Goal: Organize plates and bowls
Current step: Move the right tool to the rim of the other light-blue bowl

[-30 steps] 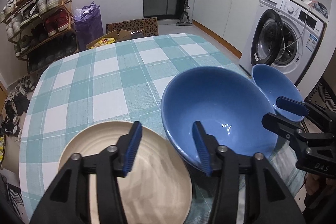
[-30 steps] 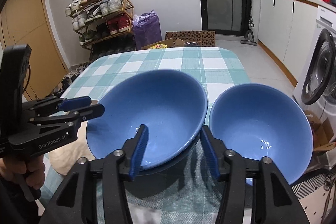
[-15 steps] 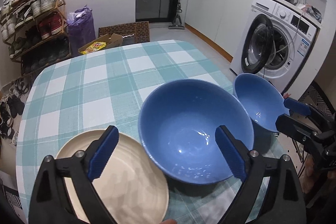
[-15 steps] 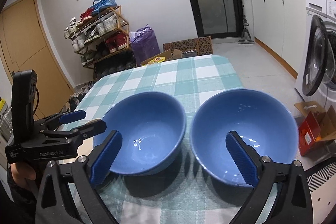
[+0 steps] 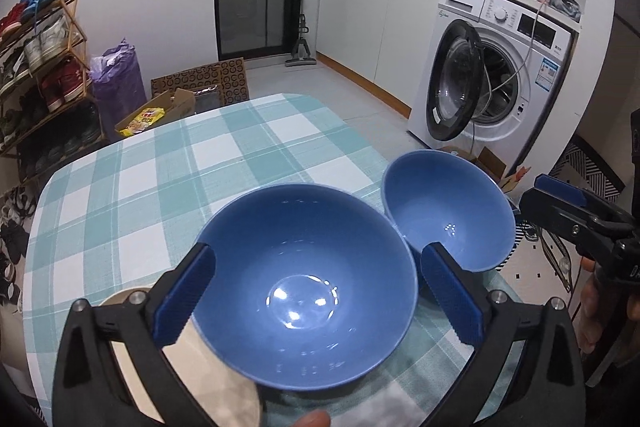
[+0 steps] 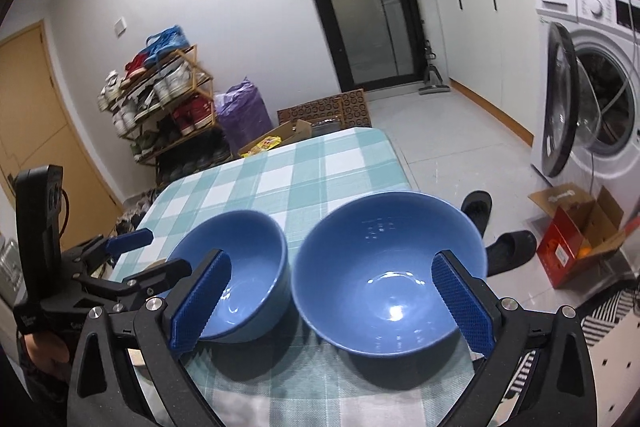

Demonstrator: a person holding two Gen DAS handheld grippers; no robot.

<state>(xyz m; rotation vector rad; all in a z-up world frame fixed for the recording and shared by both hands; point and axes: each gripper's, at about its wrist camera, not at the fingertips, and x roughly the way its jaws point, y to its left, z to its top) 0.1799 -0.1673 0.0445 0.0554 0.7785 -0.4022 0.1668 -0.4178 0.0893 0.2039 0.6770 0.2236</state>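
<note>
With both your grippers spread wide and holding nothing, two glossy blue ceramic bowls sit side by side on the teal-and-white checked tablecloth [image 5: 248, 155].

Your left gripper [image 5: 316, 297] hangs over the left blue bowl [image 5: 304, 291], its ribbed blue pads [image 5: 182, 301] standing clear of the rim on either side; its jaws have just been opening and press on nothing. Your right gripper [image 6: 330, 301] has likewise just been opening: in its own view one pad sits in front of the left bowl's rim and the other in front of the right blue bowl [image 6: 388, 275], and neither presses on a bowl. The two bowls stand just beside each other near the table's near edge. A round cream plate [image 5: 212, 383] lies flat beside the left bowl, partly tucked under that bowl's rim in the left wrist view.
</note>
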